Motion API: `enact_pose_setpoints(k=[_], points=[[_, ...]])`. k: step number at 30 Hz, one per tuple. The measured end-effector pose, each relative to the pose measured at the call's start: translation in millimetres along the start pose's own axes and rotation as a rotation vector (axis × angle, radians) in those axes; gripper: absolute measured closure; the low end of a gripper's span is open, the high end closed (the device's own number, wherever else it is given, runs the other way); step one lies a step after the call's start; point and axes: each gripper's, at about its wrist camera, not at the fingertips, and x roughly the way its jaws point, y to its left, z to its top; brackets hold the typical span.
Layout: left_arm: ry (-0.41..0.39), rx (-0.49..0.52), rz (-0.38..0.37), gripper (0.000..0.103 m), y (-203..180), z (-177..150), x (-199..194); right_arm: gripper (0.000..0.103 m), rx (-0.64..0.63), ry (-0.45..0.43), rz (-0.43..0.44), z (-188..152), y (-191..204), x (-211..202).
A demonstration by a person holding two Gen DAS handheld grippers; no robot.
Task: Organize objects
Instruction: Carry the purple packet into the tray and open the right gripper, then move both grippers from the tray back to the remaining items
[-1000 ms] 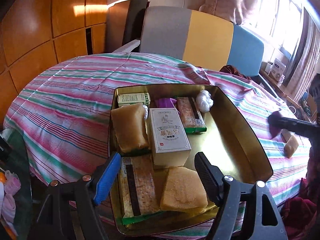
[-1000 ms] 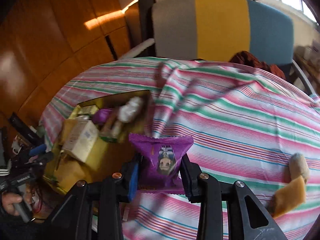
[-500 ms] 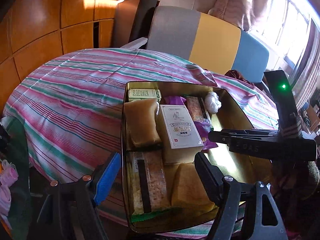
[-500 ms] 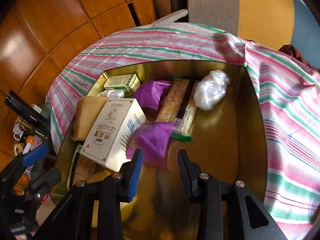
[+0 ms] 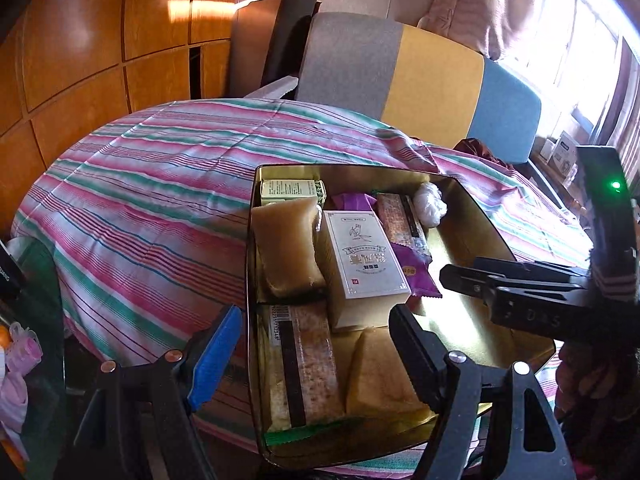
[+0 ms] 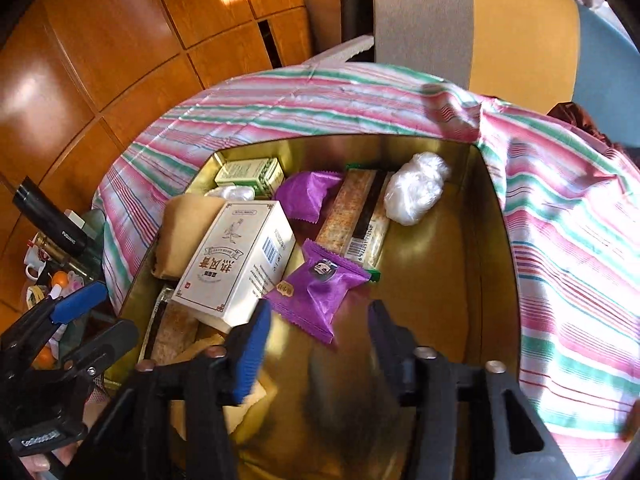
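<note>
A gold tin (image 6: pixel 492 216) sits on the striped tablecloth and holds snacks. A purple snack packet (image 6: pixel 320 288) lies in it beside a white box (image 6: pixel 236 260), just ahead of my right gripper (image 6: pixel 316 332), which is open and empty. In the left wrist view the packet (image 5: pixel 412 272) lies right of the white box (image 5: pixel 360 260), and the right gripper's body (image 5: pixel 520 292) hovers over the tin (image 5: pixel 492 224). My left gripper (image 5: pixel 312 344) is open and empty at the tin's near edge.
The tin also holds a second purple packet (image 6: pixel 308 196), cracker bars (image 6: pixel 356 212), a white plastic ball (image 6: pixel 416 188), a green-white box (image 6: pixel 252 172) and tan cakes (image 5: pixel 284 248). A colour-block chair (image 5: pixel 400 72) stands behind the table. Clutter lies at the left (image 6: pixel 52 264).
My right gripper carried the purple packet from over the cloth into the tin, opened and let it go. The packet now lies beside the white box. My left gripper shifted slightly.
</note>
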Motion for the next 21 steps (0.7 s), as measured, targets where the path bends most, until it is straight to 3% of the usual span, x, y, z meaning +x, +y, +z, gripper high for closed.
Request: enact_pose_setpoints(k=[12,21], points=[[-0.021,0.071,0.017,0.026,-19.2,2.8,-7.5,0.038,0.032,-0.114,-0.019,-12.9,-16.1,-46.4],[-0.041,0.149,0.003,0.026,-44.5,9.7,-12.0,0.034,0.109,-0.181,-0.098,-23.5,-66.6,-91.4]])
